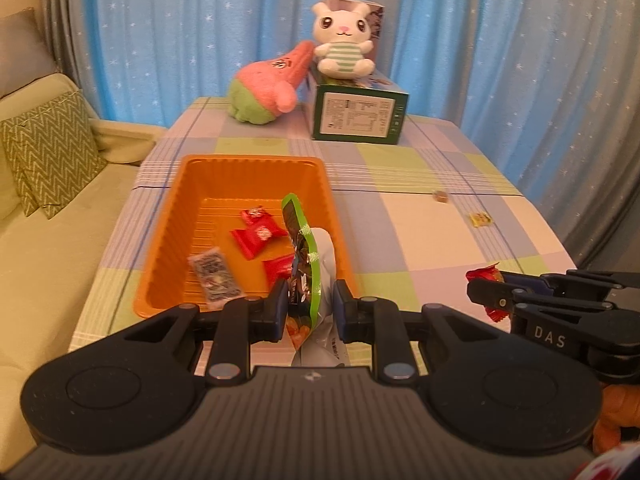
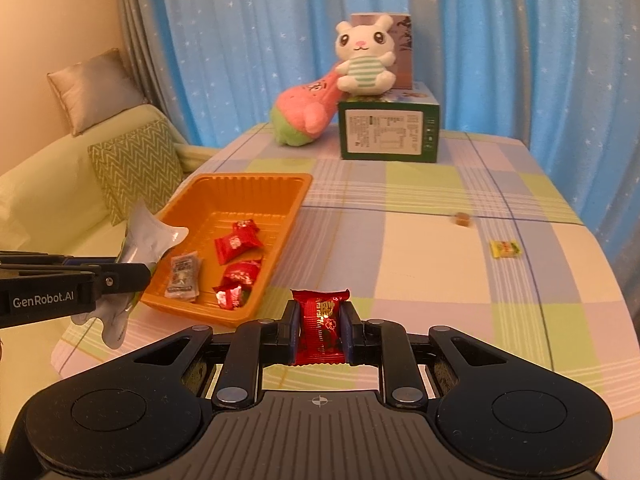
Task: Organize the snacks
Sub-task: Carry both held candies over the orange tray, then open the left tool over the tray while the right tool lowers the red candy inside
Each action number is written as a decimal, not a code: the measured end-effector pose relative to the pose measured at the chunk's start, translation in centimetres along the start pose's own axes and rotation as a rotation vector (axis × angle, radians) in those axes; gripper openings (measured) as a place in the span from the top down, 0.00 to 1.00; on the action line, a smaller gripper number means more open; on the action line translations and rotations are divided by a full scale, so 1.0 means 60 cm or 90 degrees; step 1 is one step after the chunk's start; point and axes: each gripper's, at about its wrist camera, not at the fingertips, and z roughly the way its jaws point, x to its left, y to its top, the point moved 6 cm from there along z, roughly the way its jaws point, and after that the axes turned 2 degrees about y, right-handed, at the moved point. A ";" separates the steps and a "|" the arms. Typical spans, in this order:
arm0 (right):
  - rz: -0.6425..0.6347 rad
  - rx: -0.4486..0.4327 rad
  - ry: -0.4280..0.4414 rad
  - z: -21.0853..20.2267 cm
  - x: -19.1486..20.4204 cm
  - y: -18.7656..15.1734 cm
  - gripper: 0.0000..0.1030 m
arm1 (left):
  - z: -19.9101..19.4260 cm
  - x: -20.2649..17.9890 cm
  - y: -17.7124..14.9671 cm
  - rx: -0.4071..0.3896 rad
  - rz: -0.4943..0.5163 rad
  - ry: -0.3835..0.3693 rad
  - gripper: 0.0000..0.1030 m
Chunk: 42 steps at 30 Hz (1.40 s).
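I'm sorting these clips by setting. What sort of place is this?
Most likely a home living room: a sofa with cushions beside a table under a checked tablecloth, blue star-print curtains behind, and plush toys on the table.

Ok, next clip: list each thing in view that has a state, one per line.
Left gripper: shut on green snack bag.
Right gripper: shut on red candy.
Orange tray: on table, holding three red candies and a grey packet.
Yellow candy: loose on table, outside tray.
Brown candy: loose on table, outside tray.
Green box: shut, bunny plush sitting on it.
Pink plush: leaning on box.
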 end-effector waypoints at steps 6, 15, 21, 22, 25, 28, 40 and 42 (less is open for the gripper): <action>-0.010 0.001 0.020 0.029 0.026 0.021 0.80 | 0.009 0.040 0.010 0.003 -0.008 0.017 0.80; -0.019 0.009 0.051 0.084 0.063 0.052 0.80 | 0.042 0.084 0.032 0.014 0.001 0.036 0.80; -0.018 0.020 0.062 0.119 0.075 0.067 0.80 | 0.070 0.102 0.046 0.022 0.007 0.041 0.80; -0.019 0.021 0.063 0.124 0.076 0.069 0.80 | 0.075 0.104 0.047 0.024 0.008 0.041 0.80; -0.018 0.026 0.066 0.138 0.080 0.075 0.80 | 0.088 0.108 0.050 0.029 0.011 0.040 0.80; -0.017 0.032 0.067 0.154 0.080 0.078 0.80 | 0.101 0.113 0.052 0.033 0.014 0.038 0.80; -0.003 0.052 0.065 0.201 0.075 0.084 0.80 | 0.150 0.132 0.063 0.053 0.046 0.047 0.79; -0.002 0.052 0.065 0.205 0.075 0.085 0.80 | 0.157 0.136 0.062 0.057 0.051 0.050 0.79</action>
